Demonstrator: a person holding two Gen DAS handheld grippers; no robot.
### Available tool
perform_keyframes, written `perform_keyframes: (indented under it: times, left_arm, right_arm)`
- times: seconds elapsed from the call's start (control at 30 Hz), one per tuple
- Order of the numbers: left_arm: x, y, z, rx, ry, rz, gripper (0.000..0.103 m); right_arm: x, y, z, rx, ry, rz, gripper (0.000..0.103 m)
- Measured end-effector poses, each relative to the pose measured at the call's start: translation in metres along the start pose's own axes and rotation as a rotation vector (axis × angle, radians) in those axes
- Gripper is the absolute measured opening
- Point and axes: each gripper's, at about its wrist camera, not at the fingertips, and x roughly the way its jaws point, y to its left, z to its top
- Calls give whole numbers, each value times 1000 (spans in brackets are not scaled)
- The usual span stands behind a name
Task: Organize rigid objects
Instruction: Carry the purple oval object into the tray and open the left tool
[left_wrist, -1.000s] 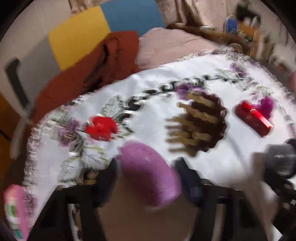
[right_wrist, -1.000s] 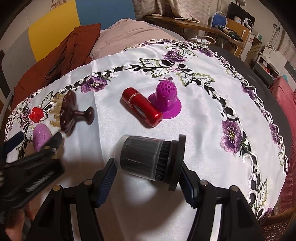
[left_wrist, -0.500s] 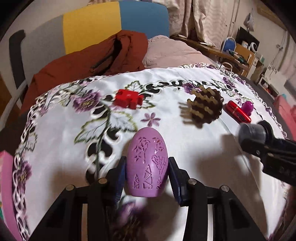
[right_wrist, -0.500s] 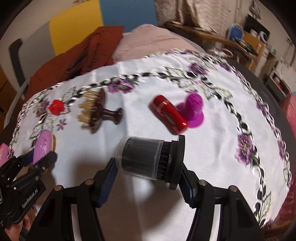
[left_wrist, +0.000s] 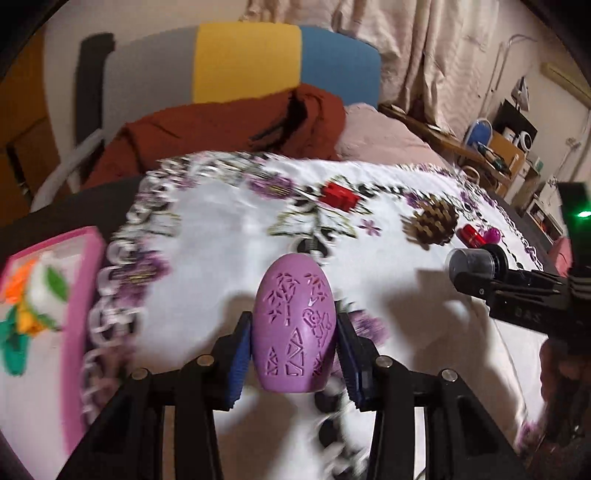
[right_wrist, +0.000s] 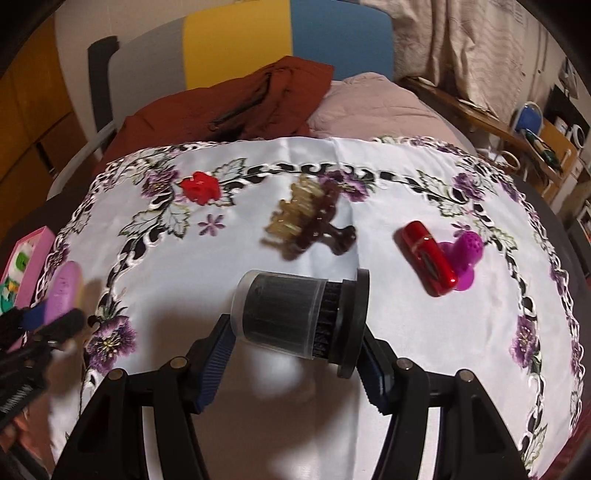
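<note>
My left gripper is shut on a purple egg-shaped brush, held above the white embroidered tablecloth. My right gripper is shut on a black round brush with a clear cap, held above the cloth; it also shows in the left wrist view. On the cloth lie a red block, a brown wooden scalp massager, a red cylinder and a magenta suction-cup piece.
A pink box with colourful print lies at the table's left edge. Behind the table stand a chair with a grey, yellow and blue back, a rust-red jacket and pink bedding. Shelves with clutter stand at the right.
Both grippers have swung to the left with their loads still held. The pink box has come into view at the left of both views.
</note>
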Motion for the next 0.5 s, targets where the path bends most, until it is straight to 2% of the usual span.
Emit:
perform_keyframes:
  times: [0.23,0.4,0.5]
  left_arm:
    - [-50,66,-18,-66,-74,84,44]
    - [-68,122,-34,-137,-80,162,41]
    - [-79,151,-40,-171,-101,185,42]
  right_arm:
    - [-1,8,1,22,-20,135,63]
    - [-4,32,0,-32,-30,133,63]
    - [-7,45,-2,-85,-46,106,63]
